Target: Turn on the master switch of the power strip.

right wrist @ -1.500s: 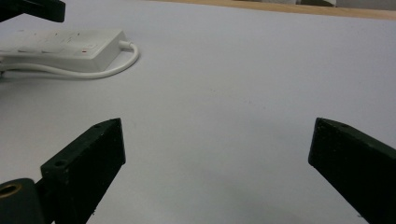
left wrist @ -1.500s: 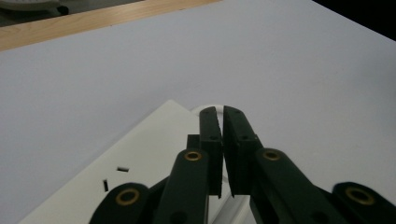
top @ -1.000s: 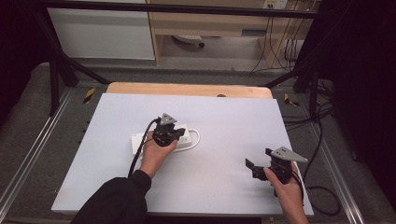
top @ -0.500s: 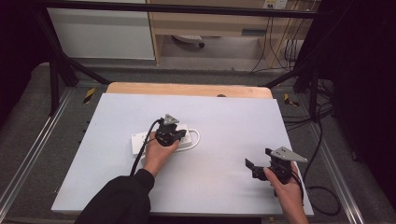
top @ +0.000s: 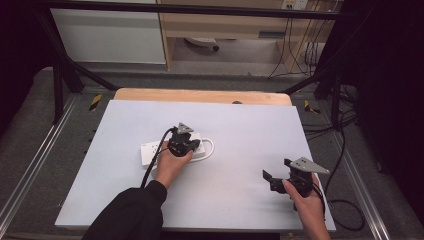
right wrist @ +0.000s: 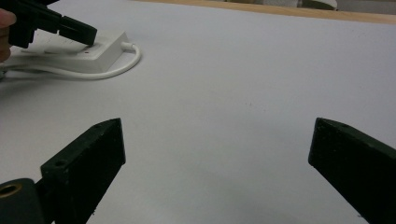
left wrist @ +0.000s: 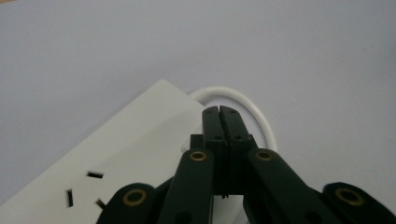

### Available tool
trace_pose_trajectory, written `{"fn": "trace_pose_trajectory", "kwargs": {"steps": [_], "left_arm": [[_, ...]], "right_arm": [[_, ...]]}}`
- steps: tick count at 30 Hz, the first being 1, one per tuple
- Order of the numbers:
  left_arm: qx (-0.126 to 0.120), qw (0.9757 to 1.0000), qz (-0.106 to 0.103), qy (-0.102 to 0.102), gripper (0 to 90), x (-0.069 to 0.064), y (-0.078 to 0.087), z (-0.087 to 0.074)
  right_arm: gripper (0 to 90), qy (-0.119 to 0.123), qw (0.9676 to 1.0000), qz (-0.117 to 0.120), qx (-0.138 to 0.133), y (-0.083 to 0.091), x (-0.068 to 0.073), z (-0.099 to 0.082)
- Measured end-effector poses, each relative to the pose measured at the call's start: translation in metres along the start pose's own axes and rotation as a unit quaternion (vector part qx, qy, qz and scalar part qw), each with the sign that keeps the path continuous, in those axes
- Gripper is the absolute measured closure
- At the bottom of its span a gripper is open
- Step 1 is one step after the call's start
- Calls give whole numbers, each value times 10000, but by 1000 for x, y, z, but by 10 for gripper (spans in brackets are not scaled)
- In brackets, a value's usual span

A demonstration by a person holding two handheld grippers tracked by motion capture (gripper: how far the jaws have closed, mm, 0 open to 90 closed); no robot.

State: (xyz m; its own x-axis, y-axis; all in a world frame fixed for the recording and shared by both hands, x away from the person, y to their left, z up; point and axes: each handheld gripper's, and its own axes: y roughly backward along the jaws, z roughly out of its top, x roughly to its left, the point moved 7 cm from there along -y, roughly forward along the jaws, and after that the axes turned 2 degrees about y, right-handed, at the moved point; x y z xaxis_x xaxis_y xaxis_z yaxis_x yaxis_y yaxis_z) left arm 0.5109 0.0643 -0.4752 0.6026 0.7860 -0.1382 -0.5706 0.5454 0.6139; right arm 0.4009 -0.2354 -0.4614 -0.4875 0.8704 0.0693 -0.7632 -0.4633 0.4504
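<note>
White power strip (left wrist: 116,154) under closed left claw (left wrist: 219,111)

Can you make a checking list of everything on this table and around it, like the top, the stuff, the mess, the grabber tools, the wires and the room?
Surface: pale grey table top, wooden strip at its far edge.
Job's things: white plastic power strip lying flat, sockets up.
Clutter: nothing seen.
Grippers: left tool shut, over the strip's end; right tool open, holding nothing, over bare table.
Cables: white cord looped at the strip's end; black cable trailing from the left tool.
Surroundings: black frame legs, wooden furniture, floor cables behind.
</note>
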Motion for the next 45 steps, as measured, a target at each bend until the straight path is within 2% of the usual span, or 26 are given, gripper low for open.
{"fn": "trace_pose_trajectory", "kwargs": {"steps": [20, 25, 28, 33, 45], "left_arm": [[30, 10000, -2, -55, 900, -3, -1, -1], [36, 9999, 36, -128, 900, -3, -2, -2], [14, 9999, -7, -111, 900, -4, -3, -2], [35, 9997, 62, -230, 900, -7, -3, -2], [23, 9999, 28, -157, 900, -5, -3, -2]], "right_arm": [[43, 5, 10000, 2, 0, 0, 0, 0], [43, 17, 10000, -6, -7, 0, 0, 0], [43, 14, 10000, -3, -6, 0, 0, 0], [43, 26, 10000, -3, 3, -1, 0, 0], [42, 23, 10000, 17, 27, -1, 1, 0]]}}
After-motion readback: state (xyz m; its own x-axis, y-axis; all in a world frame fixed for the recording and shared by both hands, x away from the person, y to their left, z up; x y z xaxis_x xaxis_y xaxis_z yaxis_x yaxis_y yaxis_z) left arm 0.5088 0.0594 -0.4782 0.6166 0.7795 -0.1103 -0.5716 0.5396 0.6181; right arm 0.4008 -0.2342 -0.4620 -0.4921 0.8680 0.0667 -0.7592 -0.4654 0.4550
